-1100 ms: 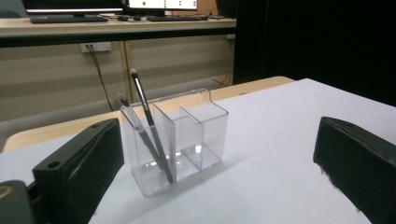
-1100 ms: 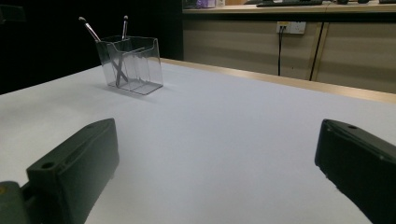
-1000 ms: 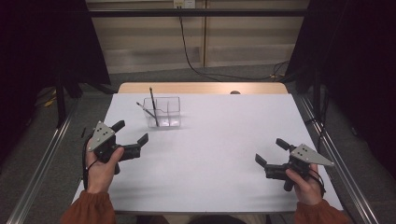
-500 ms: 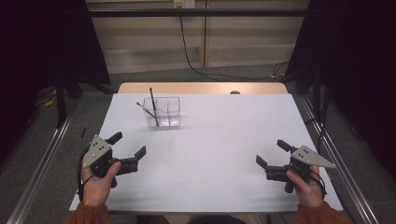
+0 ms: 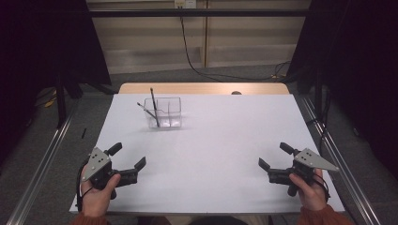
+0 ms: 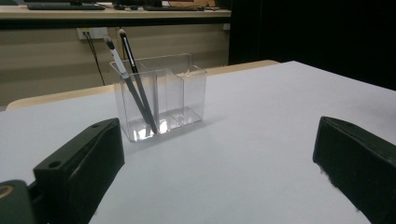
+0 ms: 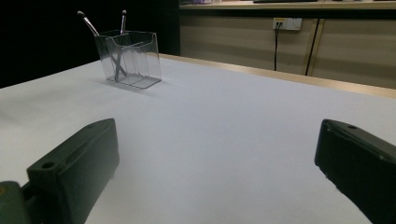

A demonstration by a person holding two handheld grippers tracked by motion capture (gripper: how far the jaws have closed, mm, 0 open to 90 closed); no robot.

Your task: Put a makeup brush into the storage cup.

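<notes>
A clear plastic organizer stands upright on the far left part of the white table, well apart from both grippers. Its long side runs left to right in the high view, parallel with the far table edge. Inside walls divide it into compartments.

2 brushes stand in its left end compartment. The dark brush is almost upright and leans only a little, its bristle end pointing up and away from the person. The grey brush is tilted more, and its upper end points to the left side of the table. In the left gripper view the 2 handles cross near the bottom of the compartment.

The left gripper is held in the left hand near the front left corner, jaws wide apart with nothing between them. The right gripper, in the right hand near the front right corner, is also wide apart and holds nothing.
</notes>
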